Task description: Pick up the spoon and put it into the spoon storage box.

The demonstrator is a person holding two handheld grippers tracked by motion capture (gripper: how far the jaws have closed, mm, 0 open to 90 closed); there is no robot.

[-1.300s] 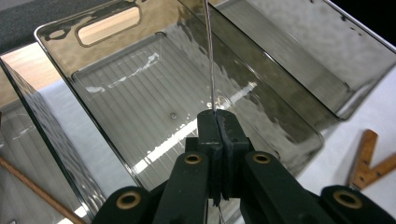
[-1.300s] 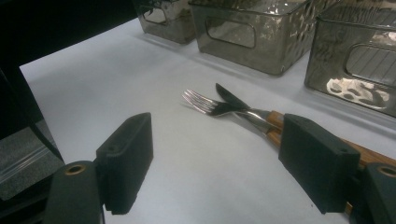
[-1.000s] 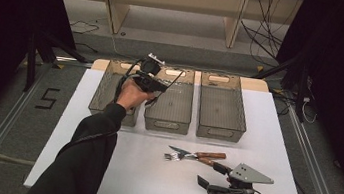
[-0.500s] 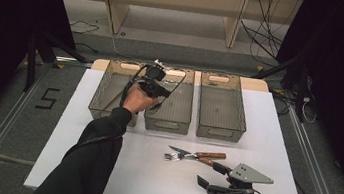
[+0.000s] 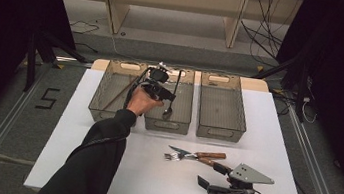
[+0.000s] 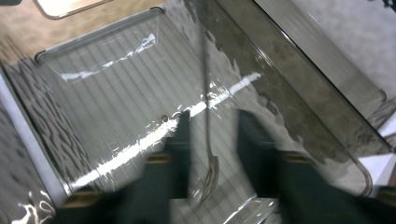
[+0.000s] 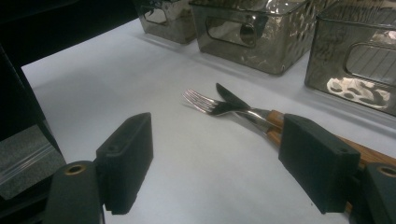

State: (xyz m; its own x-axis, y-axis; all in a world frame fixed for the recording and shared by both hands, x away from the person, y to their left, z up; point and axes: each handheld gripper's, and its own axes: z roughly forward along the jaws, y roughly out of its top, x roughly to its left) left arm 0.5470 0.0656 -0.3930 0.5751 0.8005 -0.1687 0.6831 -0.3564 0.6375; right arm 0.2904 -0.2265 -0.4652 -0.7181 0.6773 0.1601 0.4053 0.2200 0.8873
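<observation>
left tongs [image 5: 169,95], jaws just opened, release a spoon [image 5: 172,97] into the middle bin [image 5: 166,123], centre frame; right tongs [image 5: 214,175] gape empty beside fork [image 5: 181,156].

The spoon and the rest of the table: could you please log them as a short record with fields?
spoon: in the middle bin, bowl toward the near wall
left gripper: over the middle bin, jaws just opened, spoon between them and not pressed
left bin: holds chopsticks
right bin: nothing seen inside
fork and knife: crossed on the table
right gripper: open, resting near them
</observation>
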